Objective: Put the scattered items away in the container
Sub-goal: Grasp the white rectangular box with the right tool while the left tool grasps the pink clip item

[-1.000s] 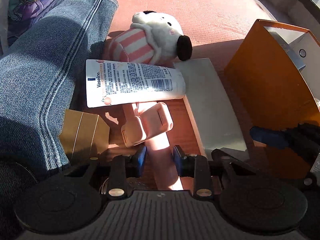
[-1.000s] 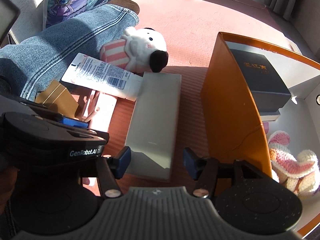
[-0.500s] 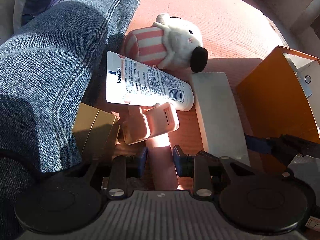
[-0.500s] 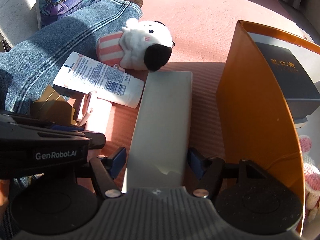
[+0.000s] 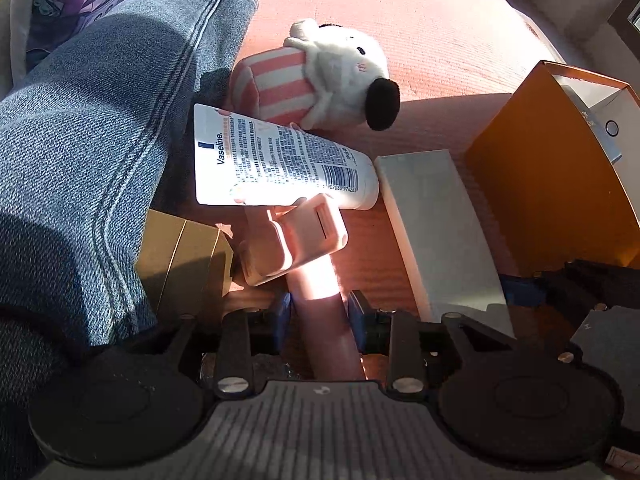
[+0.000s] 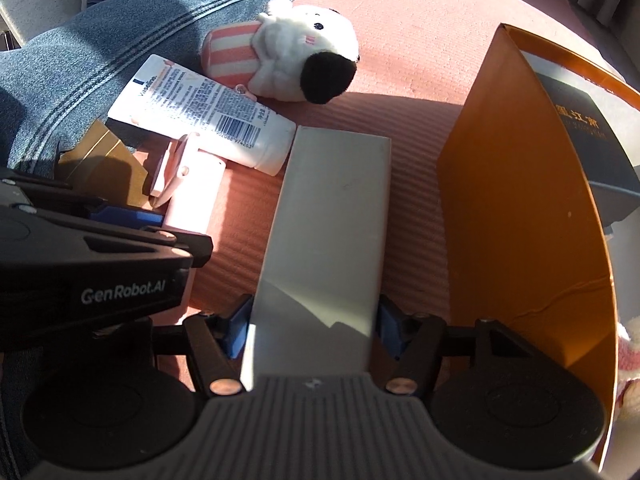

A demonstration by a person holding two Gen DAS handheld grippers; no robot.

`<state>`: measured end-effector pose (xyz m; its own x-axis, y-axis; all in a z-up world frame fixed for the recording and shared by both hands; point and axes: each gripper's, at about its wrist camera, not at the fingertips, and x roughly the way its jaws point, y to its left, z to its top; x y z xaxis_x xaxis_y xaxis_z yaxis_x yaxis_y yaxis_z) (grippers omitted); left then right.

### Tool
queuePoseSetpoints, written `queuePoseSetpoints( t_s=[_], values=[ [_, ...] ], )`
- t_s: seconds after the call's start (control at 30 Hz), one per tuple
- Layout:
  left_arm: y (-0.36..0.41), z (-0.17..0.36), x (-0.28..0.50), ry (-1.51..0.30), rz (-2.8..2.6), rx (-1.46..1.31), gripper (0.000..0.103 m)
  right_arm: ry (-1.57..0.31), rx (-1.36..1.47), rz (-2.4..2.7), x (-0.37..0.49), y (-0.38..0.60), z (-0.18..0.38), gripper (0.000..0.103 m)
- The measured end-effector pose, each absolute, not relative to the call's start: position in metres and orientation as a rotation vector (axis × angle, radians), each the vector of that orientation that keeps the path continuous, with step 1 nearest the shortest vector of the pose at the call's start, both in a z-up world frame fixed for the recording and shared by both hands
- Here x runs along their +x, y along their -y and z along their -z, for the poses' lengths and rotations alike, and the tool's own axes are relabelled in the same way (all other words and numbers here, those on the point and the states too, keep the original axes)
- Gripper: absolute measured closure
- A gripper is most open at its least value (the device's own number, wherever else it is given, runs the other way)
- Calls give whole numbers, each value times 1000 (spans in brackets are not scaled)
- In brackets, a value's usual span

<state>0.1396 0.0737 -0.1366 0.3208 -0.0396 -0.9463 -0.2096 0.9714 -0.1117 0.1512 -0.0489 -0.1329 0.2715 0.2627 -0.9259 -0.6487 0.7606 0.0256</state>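
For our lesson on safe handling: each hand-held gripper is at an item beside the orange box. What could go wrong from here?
1. The lotion tube lies across the pink holder that sits between the left hand-held gripper fingers; lifting may drag or roll the tube.
2. The right hand-held gripper takes the long grey box at its near end, so the far end may sag or knock the orange box wall.
3. The two grippers work close together and may collide.
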Motion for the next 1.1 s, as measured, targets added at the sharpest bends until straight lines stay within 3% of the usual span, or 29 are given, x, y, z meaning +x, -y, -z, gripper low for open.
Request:
queuePoseSetpoints(
  t_s=[0.27,0.87,1.1],
  values=[
    [-78,135,142,-1240,-124,-264,67,-1062,-421,-651,155,44,133,32],
    [-87,118,135,-1211,-122,-366,71,-1064,-286,-661,148,72,118,38],
    [-91,102,128,-1170,-104,-400,71,-975,-313,-649,127,73,104,39]
  ],
)
